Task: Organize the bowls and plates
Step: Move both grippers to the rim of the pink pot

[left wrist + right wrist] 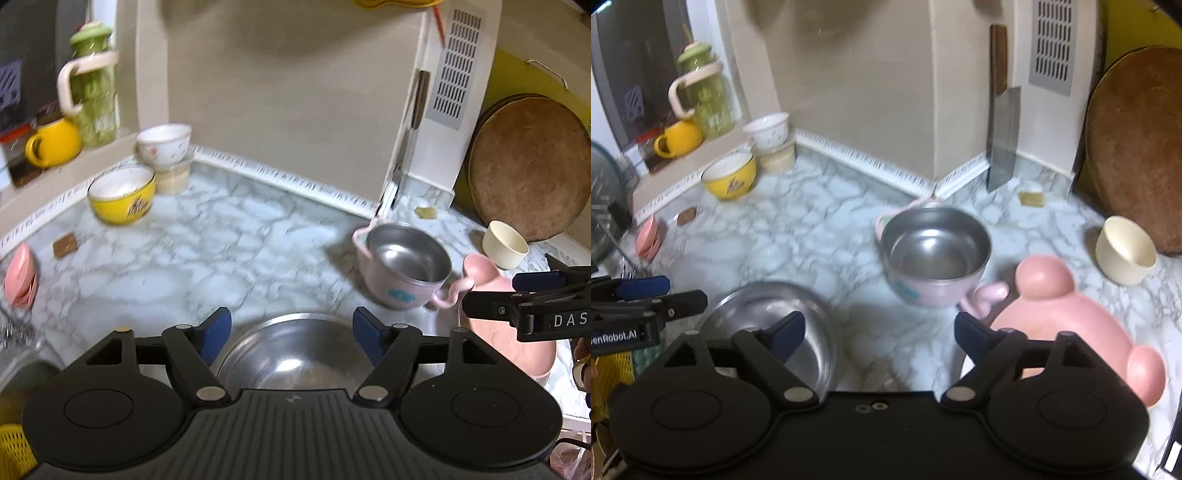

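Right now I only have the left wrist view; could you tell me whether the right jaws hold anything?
Observer: No. The right gripper is open, with only bare counter between its jaws.
Operator: Thank you. What shape is the pink plate?
Observer: The pink plate is bear-shaped, with a second ear at its lower right that your view hides.
Operator: Does it touch the cup?
Observer: No. The cup stands apart from it, with counter between them.
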Demonstrator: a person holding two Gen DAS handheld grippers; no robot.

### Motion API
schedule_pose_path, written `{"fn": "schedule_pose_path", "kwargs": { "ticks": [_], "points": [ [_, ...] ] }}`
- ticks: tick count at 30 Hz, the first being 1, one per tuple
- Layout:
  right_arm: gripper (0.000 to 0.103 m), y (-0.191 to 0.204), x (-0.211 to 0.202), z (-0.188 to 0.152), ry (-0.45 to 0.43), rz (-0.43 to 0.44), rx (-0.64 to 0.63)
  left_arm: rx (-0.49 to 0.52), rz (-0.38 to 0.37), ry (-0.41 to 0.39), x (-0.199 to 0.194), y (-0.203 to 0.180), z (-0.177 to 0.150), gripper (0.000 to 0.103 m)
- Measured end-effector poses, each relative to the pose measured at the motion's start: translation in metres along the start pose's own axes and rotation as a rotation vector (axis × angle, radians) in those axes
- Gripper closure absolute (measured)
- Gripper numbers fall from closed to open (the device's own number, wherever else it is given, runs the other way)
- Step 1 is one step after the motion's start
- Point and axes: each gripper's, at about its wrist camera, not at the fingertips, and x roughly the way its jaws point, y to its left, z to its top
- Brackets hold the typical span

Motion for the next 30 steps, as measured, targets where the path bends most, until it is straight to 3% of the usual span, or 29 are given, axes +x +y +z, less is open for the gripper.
{"fn": "schedule_pose_path", "kwargs": {
  "ticks": [7, 16, 30],
  "points": [
    [0.0, -0.02, 0.001, 0.018, -0.004, 0.008, 0.047, -0.022, -0.02, 0.021, 0.019, -0.014, 0.025, 0.026],
    [0.0, -0.039, 0.012, 0.036, 0.006, -0.021, 0.054, 0.017, 0.02, 0.041, 0.048, -0.035, 0.052, 0.026],
    [0.001, -0.07, 0.052, 0.071, 0.025, -0.043, 0.032, 0.014, 0.063, 0.152, 0.116, -0.061, 0.082, 0.026]
  ]
}}
